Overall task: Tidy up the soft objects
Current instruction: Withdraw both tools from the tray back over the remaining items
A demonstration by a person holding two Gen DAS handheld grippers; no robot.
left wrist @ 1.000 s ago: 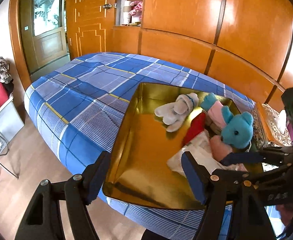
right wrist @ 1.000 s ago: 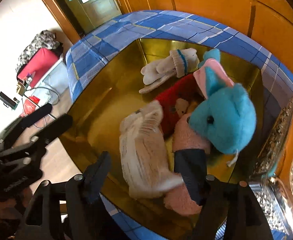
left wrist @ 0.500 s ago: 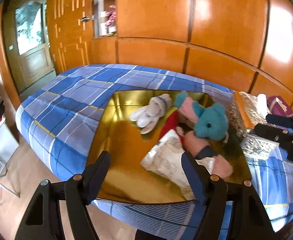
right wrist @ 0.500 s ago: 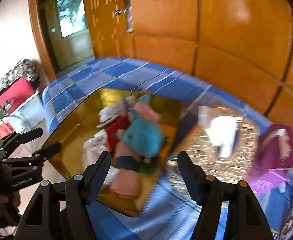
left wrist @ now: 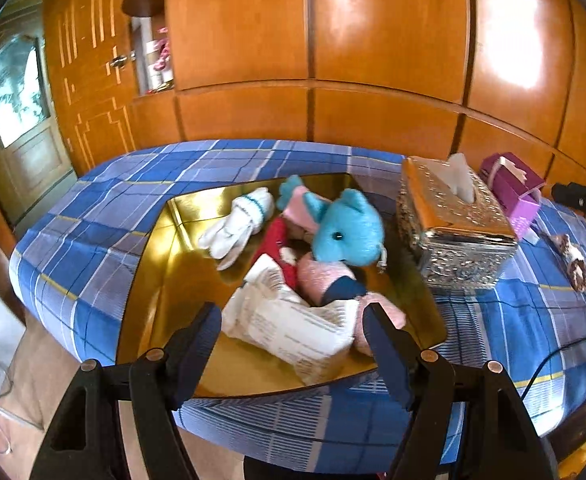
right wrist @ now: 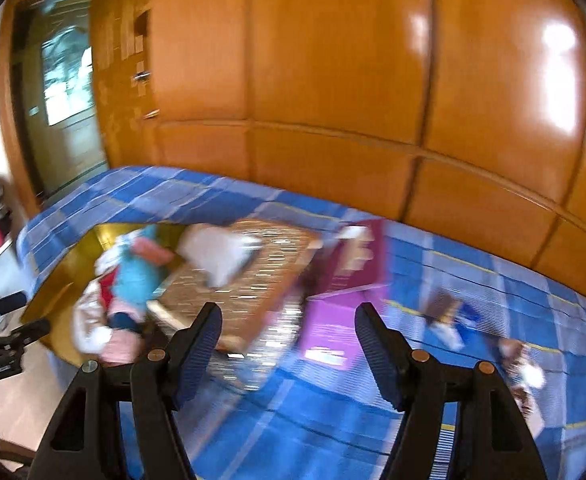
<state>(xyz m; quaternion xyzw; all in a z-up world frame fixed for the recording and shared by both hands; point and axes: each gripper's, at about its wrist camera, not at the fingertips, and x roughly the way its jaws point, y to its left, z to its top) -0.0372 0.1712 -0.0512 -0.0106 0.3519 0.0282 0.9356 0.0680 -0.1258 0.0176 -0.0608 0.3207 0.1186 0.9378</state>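
We found the soft objects gathered in a shallow gold-coloured rectangular tray (left wrist: pixel 165 280) lying on the blue plaid bedcover (left wrist: pixel 93 216). In the tray lay a turquoise plush animal (left wrist: pixel 345 228) resting on pink plush pieces (left wrist: pixel 325 276), a red soft item (left wrist: pixel 277 236) beneath it, a white plush toy with a striped band (left wrist: pixel 241 220) toward the far left corner, and a white printed cloth bundle (left wrist: pixel 293 324) at the near edge. The left gripper (left wrist: pixel 293 344) hung above the tray's near edge, its blue-padded jaws spread with nothing between the pads; the cloth bundle showed in the gap behind them, apart from them. Just right of the tray stood an embossed silver tissue box with an orange top (left wrist: pixel 457 224), and beyond it a purple cardboard box (left wrist: pixel 513 192). A small brown-and-white soft item (left wrist: pixel 573 260) lay on the cover well to the right. The right gripper (right wrist: pixel 289 344) hung over the bedcover near the purple box, jaws spread and empty; its view was heavily blurred.
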